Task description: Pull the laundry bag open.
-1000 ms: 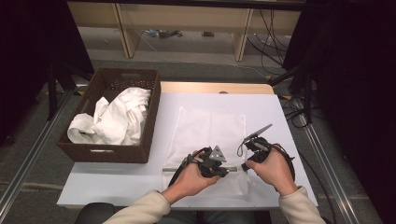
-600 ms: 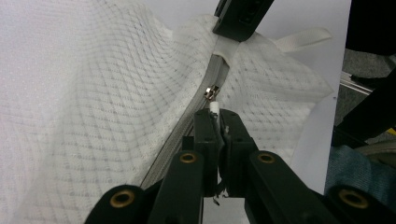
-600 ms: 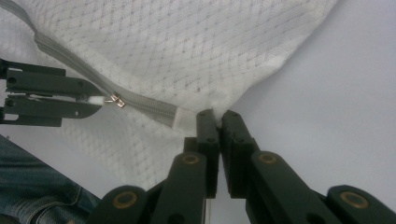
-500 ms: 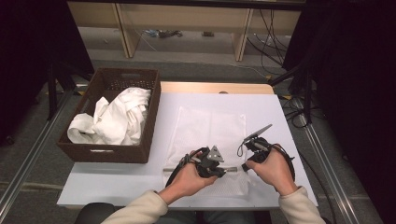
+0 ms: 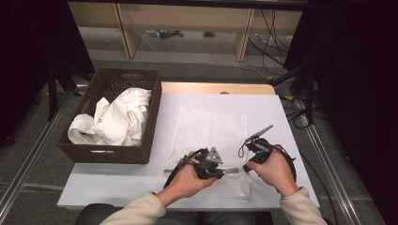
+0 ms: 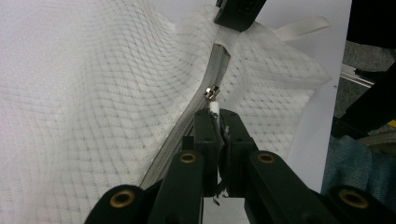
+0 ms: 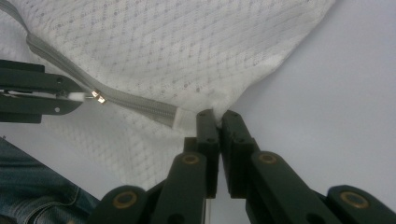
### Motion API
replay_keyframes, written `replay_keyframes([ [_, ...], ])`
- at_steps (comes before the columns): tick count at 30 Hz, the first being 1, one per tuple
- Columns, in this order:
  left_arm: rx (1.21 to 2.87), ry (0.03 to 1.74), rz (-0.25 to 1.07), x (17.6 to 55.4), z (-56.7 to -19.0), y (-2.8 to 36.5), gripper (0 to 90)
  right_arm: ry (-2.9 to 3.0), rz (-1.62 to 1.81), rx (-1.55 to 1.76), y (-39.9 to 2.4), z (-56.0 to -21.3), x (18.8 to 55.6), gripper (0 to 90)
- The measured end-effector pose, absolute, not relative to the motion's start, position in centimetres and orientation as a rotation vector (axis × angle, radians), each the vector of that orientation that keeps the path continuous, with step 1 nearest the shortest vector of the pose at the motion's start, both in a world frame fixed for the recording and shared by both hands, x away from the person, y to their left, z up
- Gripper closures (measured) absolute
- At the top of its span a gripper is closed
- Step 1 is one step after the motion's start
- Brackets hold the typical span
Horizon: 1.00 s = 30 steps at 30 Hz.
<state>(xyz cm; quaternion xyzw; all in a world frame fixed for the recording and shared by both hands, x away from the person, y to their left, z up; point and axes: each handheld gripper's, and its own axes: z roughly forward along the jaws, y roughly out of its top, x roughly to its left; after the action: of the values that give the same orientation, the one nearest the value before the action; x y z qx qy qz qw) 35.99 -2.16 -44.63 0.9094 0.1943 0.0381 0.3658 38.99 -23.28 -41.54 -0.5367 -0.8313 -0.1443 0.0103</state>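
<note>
Saw no change from a moment before. Found the mesh bag (image 5: 211,126) lying flat on the white table (image 5: 117,183), just to the right of the brown basket (image 5: 151,123), same as before. Found both hands in their old spots too, at the bag's near edge, farther right of the basket.

Pinched the small white zipper pull (image 6: 214,107) tight in the left gripper (image 6: 218,114). Pinched the bag's corner, right by the end of the grey zipper (image 7: 135,103), tight in the right gripper (image 7: 215,116).

Could not see most of the pull or the very tip of the corner, tucked away between the black jaws. From up high, could hardly make out the jaw tips past the hands. Could not tell what the white cloth (image 5: 117,117) heaped in the basket was.
</note>
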Motion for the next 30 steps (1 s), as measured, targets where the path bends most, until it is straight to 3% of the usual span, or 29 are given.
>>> replay_keyframes([
  [10,2.305,0.563,0.093,35.6,-44.8,-2.0,85.9,-2.565,-0.421,-1.693,-23.2,-41.4,39.0,87.2],
  [30,2.361,0.53,0.112,35.7,-44.5,-0.6,85.9,-2.559,-0.395,-1.694,-23.1,-41.4,39.0,87.2],
])
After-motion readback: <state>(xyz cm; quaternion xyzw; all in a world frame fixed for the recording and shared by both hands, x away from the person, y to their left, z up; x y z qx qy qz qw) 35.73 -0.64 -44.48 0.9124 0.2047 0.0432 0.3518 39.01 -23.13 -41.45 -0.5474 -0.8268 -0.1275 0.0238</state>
